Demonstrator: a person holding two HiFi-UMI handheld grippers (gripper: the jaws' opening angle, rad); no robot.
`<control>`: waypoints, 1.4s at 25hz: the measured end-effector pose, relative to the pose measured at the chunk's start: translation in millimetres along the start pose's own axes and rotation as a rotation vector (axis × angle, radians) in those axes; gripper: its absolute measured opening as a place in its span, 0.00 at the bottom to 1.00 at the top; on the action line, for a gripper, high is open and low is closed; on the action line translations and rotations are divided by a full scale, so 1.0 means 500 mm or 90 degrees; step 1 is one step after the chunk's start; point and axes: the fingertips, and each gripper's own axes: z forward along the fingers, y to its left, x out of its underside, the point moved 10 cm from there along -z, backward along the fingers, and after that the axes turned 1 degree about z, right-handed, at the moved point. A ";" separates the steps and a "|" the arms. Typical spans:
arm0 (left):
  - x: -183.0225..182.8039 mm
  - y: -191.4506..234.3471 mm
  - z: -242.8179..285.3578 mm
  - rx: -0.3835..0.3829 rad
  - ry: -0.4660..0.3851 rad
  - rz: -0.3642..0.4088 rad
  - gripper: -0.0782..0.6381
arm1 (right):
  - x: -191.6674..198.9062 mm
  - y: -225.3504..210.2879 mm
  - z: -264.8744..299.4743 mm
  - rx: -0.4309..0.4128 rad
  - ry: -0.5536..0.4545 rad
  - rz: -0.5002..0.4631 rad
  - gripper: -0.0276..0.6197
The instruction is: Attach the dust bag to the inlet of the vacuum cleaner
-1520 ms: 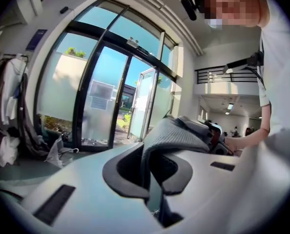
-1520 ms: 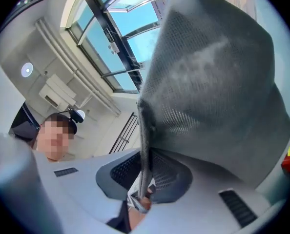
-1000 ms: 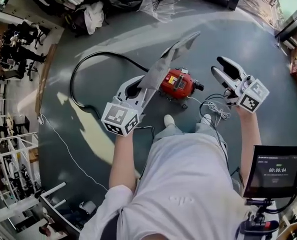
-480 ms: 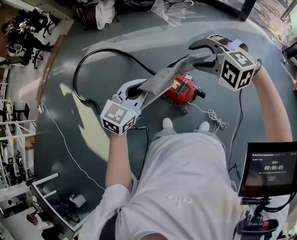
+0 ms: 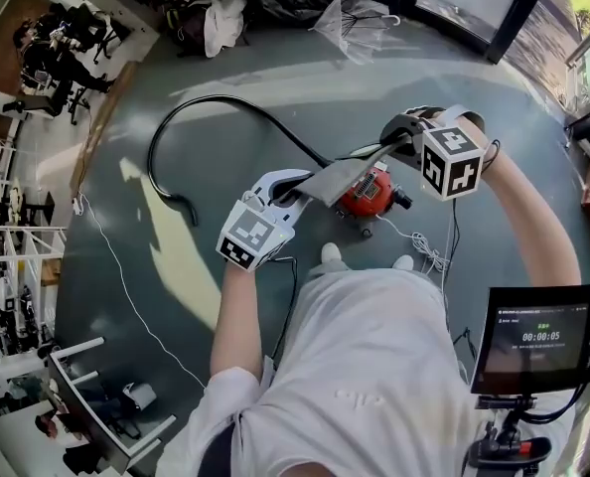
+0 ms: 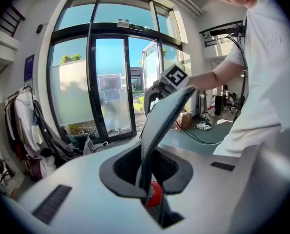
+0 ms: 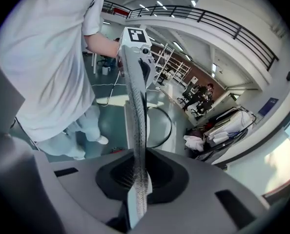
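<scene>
A flat grey dust bag (image 5: pixel 350 172) hangs stretched between my two grippers above the floor. My left gripper (image 5: pixel 297 185) is shut on its near end; in the left gripper view the dust bag (image 6: pixel 160 123) rises out of that gripper (image 6: pixel 147 182). My right gripper (image 5: pixel 394 145) has just been closing and is now shut on the far end, with the dust bag (image 7: pixel 135 116) pinched edge-on in the right gripper (image 7: pixel 135 201). The red vacuum cleaner (image 5: pixel 372 195) stands on the floor right under the bag, and part of it shows between the left jaws.
A black hose (image 5: pixel 211 112) loops from the vacuum across the grey floor to the left. White cable (image 5: pixel 426 246) lies by the person's shoes (image 5: pixel 333 254). Clothes and bags (image 5: pixel 221 13) pile up at the back. A timer screen (image 5: pixel 538 338) stands at the lower right.
My right gripper came down and left and its open jaws closed on the bag's far end. The bag now lies lower and flatter over the vacuum. My left gripper shifted slightly.
</scene>
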 end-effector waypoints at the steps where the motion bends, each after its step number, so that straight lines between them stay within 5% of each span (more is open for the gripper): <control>1: -0.005 -0.002 -0.003 0.020 0.001 0.007 0.13 | 0.006 0.001 -0.001 -0.003 0.020 -0.003 0.09; 4: -0.033 -0.005 -0.022 0.091 -0.011 0.007 0.25 | 0.037 0.007 -0.003 -0.011 0.101 -0.014 0.09; 7: -0.065 -0.007 -0.011 0.110 -0.035 0.011 0.32 | 0.059 0.030 0.005 -0.015 0.162 -0.023 0.09; 15: -0.027 -0.106 0.261 0.135 0.055 0.131 0.45 | 0.084 0.110 0.046 -0.008 0.196 -0.007 0.09; 17: -0.028 -0.123 0.292 0.093 0.073 0.164 0.43 | 0.084 0.127 0.040 -0.014 0.184 0.011 0.09; 18: -0.033 -0.134 0.297 0.070 0.078 0.185 0.22 | 0.084 0.135 0.035 -0.016 0.183 0.016 0.09; 20: -0.036 -0.163 0.298 0.036 0.081 0.210 0.15 | 0.089 0.154 0.025 -0.020 0.183 0.023 0.09; 27: 0.044 -0.273 0.360 0.050 0.094 0.095 0.15 | 0.157 0.274 0.065 -0.052 0.167 0.071 0.10; 35: 0.303 -0.375 0.572 0.092 0.142 0.000 0.15 | 0.353 0.456 0.299 -0.106 0.164 0.140 0.10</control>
